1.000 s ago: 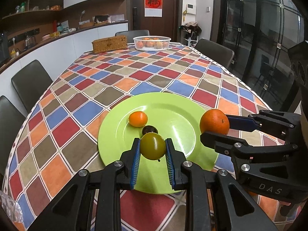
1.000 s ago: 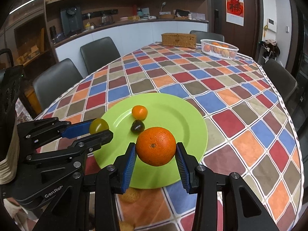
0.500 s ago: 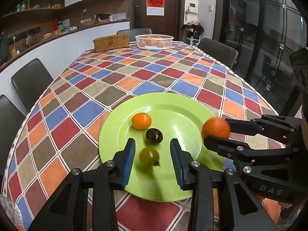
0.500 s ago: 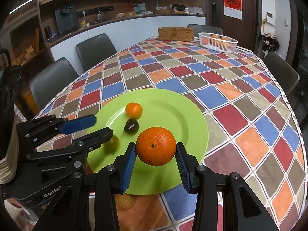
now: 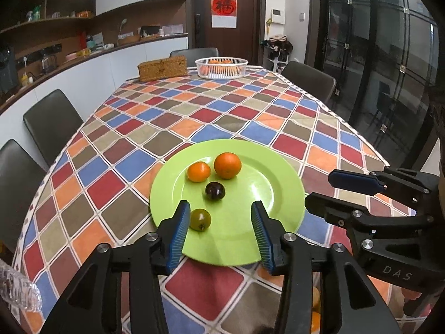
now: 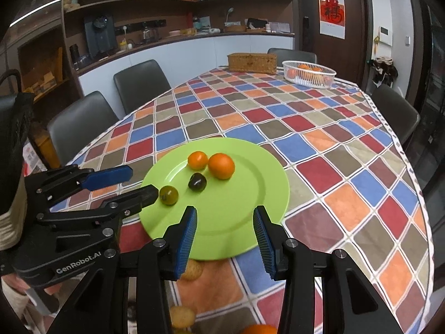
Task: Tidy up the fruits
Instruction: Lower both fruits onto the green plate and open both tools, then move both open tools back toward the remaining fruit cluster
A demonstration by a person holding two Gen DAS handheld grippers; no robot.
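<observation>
Checkered table [image 5: 236, 111] bears plate [image 5: 278, 208], basket [image 5: 221, 68]

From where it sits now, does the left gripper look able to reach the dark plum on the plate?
Probably yes. The left gripper is open, and the dark plum lies just ahead of it. Only the green fruit, beside its left finger, sits close to that path.

The left gripper [image 5: 219, 231] was held level, its two blue-padded fingers [image 5: 179, 232] spread wide with nothing between them. The right gripper [image 6: 225, 235] sat just to its right at about the same height, fingers [image 6: 264, 239] likewise parted and empty. Both pointed forward and slightly downward, bodies close side by side but apart.
</observation>
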